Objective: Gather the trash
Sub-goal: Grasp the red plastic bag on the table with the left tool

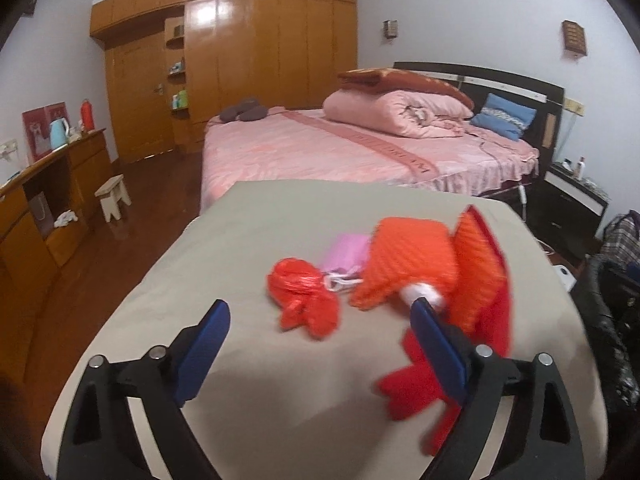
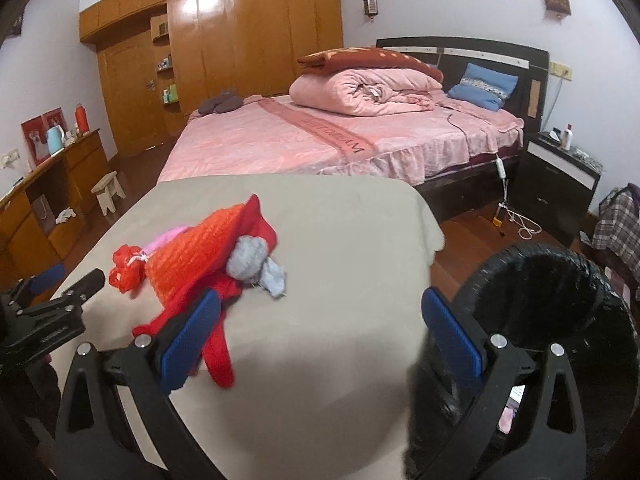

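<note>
- Wooden sideboard point(image 2: 60, 184), far left wall: blue kettle point(image 2: 55, 139), red flask point(image 2: 82, 117), red pictures behind them; no writing legible.
- Small white stool point(image 2: 109, 191) on the floor beside it.
- Left gripper point(image 1: 320, 320): jaws spread wide, nothing between them, hovering over the table point(image 1: 248, 216) just short of the trash.
- Trash on the table's beige cloth, left to right: crumpled red plastic bag point(image 1: 302, 294), pink packet point(image 1: 346, 254) behind it, orange textured wrapper point(image 1: 412, 260), grey-white wad point(image 2: 250, 260), red scraps point(image 2: 220, 348) nearest the camera. All lie touching in one heap; print on them cannot be read.
- Wardrobe point(image 2: 240, 40), back wall, glossy wood.
- Bed point(image 2: 320, 140): pink cover with a darker band bearing lettering, blurred, unreadable; rolled pink quilt point(image 2: 360, 92), blue pillow point(image 2: 482, 88).
- Right gripper point(image 2: 320, 328): released, jaws wide and empty, over bare cloth to the right of the heap.
- Black bin bag point(image 2: 548, 292), open-mouthed, beside the table's right edge.
- Nightstand point(image 2: 556, 184) with a white bottle point(image 2: 567, 136).
</note>
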Demonstrator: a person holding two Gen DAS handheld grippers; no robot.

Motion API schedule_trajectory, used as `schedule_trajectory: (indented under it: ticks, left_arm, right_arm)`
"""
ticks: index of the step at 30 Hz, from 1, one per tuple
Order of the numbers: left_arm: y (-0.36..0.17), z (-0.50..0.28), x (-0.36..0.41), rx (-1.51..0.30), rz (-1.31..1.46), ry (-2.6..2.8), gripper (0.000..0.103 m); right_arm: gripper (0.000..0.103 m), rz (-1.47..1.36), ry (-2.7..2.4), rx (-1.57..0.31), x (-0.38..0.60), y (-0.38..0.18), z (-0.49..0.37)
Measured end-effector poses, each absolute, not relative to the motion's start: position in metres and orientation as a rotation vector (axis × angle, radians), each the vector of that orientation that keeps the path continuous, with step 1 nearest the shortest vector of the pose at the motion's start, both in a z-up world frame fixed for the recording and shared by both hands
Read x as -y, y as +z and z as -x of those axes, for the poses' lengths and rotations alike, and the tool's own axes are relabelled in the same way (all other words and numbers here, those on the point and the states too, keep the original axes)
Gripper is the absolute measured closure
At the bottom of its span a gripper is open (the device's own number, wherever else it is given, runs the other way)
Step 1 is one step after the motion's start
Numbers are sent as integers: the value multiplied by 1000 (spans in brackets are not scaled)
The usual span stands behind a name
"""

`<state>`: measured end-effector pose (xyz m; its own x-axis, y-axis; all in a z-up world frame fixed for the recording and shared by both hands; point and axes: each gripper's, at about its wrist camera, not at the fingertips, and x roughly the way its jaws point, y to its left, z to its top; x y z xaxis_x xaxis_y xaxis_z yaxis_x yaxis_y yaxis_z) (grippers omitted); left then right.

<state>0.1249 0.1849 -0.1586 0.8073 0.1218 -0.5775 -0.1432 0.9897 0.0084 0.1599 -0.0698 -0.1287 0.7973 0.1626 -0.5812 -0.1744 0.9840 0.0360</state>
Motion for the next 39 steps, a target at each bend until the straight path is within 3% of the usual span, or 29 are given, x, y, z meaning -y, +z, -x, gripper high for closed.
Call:
schedule_trajectory:
  ticks: [6, 9, 12, 17, 20, 30, 31, 34, 39]
  left_arm:
    - [-183, -157, -204, -685, 58, 157, 23]
    - [-200, -174, -213, -766, 94, 154, 33]
    - [-209, -186, -219, -818, 143, 129, 44]
    - [-216, -192, -222, -848, 177, 116, 80]
    - [-210, -183, -224, -811, 187, 113, 86]
    - [-195, -144, -230, -810, 170, 142, 84]
    - [-195, -143, -231, -807, 170, 141, 80]
    - [-192, -149, -235, -791, 167, 153, 54]
    - [-195, -170, -238, -796, 162, 155, 43]
  right_arm:
    - [5, 38, 202, -626, 46, -131, -181]
    - [5, 52, 209, -629, 38, -134, -188]
    - [5, 52, 211, -639, 34, -137, -195]
    - [5, 47, 208, -658, 31, -143, -201]
    - [5, 51, 213, -663, 28, -146, -201]
    - [5, 48, 218, -671, 29, -148, -197]
    - [5, 48, 219, -671, 28, -148, -198]
    - [5, 52, 223, -670, 25, -148, -199]
    - [5, 50, 221, -662, 24, -145, -202]
